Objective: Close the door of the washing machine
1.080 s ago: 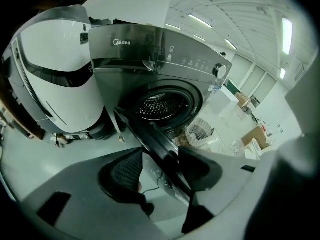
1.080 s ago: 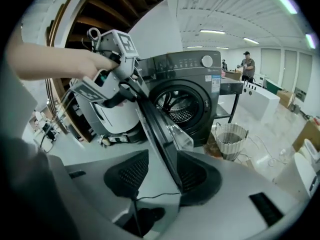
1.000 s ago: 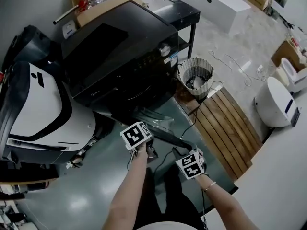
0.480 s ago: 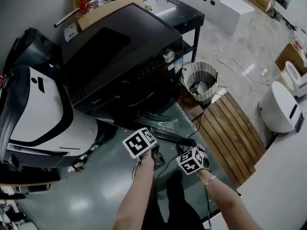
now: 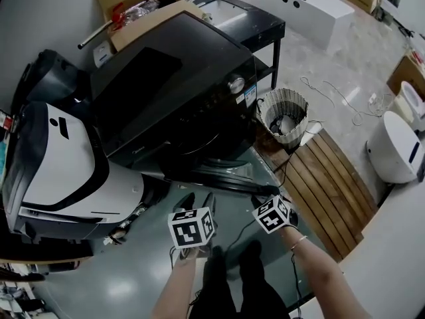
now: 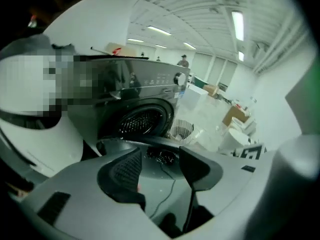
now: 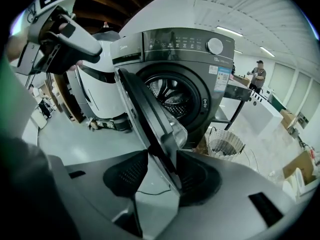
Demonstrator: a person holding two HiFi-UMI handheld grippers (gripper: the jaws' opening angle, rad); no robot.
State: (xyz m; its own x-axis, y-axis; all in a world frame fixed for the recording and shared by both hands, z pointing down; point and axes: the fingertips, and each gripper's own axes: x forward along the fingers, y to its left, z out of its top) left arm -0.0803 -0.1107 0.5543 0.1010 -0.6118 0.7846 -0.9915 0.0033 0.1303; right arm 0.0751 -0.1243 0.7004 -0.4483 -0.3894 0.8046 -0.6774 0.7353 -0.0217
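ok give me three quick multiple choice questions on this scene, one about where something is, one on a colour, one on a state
1. Where does the wicker basket stand relative to the washing machine?
A) on top of it
B) on the floor beside it
C) inside it

2. What colour is the washing machine's body?
A) white
B) dark grey
C) red

3. How is its door?
A) shut flush
B) swung open
C) taken off and lying flat on the floor

Answers:
1 B: the basket sits on the floor at the machine's side, at the end of the wooden slats.
2 B: the casing looks dark grey in both the head view and the right gripper view.
3 B: the door juts out from the front and leaves the round opening uncovered.
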